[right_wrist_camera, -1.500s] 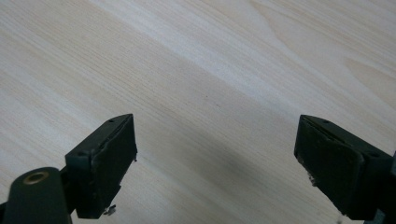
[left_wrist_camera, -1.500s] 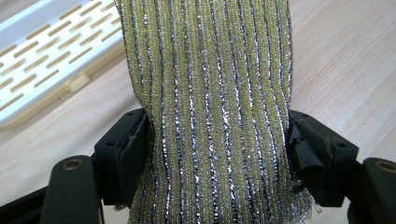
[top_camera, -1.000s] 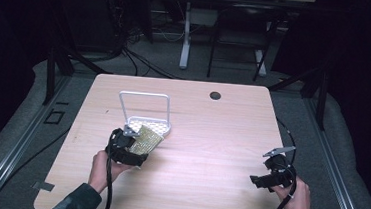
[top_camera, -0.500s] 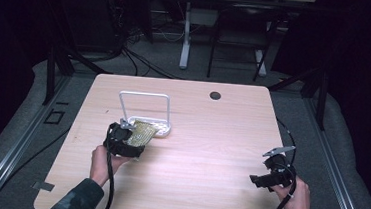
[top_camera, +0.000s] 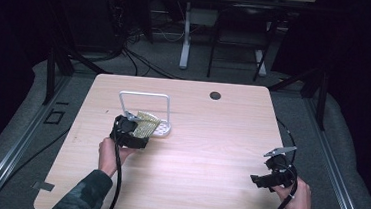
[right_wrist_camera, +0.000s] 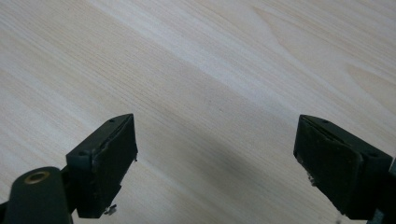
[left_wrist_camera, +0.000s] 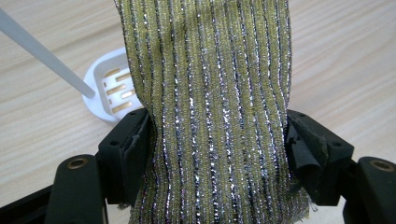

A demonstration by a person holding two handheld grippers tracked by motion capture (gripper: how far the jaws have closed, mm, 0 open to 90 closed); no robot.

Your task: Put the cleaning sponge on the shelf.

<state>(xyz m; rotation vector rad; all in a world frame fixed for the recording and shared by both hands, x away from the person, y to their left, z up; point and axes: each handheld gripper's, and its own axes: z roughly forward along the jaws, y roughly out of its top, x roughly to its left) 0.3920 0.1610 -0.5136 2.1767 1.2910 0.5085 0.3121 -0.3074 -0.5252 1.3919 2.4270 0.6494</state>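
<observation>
A strip of yellow-green cloth [left_wrist_camera: 205, 107], ribbed and shot through with silver thread, is clamped across its width between the jaws of the left gripper [top_camera: 132, 130]; in the left gripper view the fabric is seen gathered inward where the pads [left_wrist_camera: 135, 154] press on it, which is taken as a sign of a soft, limp weave; it is judged to be light and to droop or fold wherever it is left unsupported; the metallic threads may be snagged if it is dragged over an edge. A hold across the full width, as it is taken now, is judged sound, since a pinch at one corner would let the rest hang and twist. In the high view the cloth is held at the left of the wooden table [top_camera: 210, 151], its far end lying over the base of a small white rack [top_camera: 143, 106] with a hoop-shaped rail; the rack's slotted base [left_wrist_camera: 112, 91] is seen beside the cloth, and nothing is made out lying in its slots. The right gripper [top_camera: 270, 179] is held low over bare wood near the table's right front, its jaws standing wide apart with nothing between them.
</observation>
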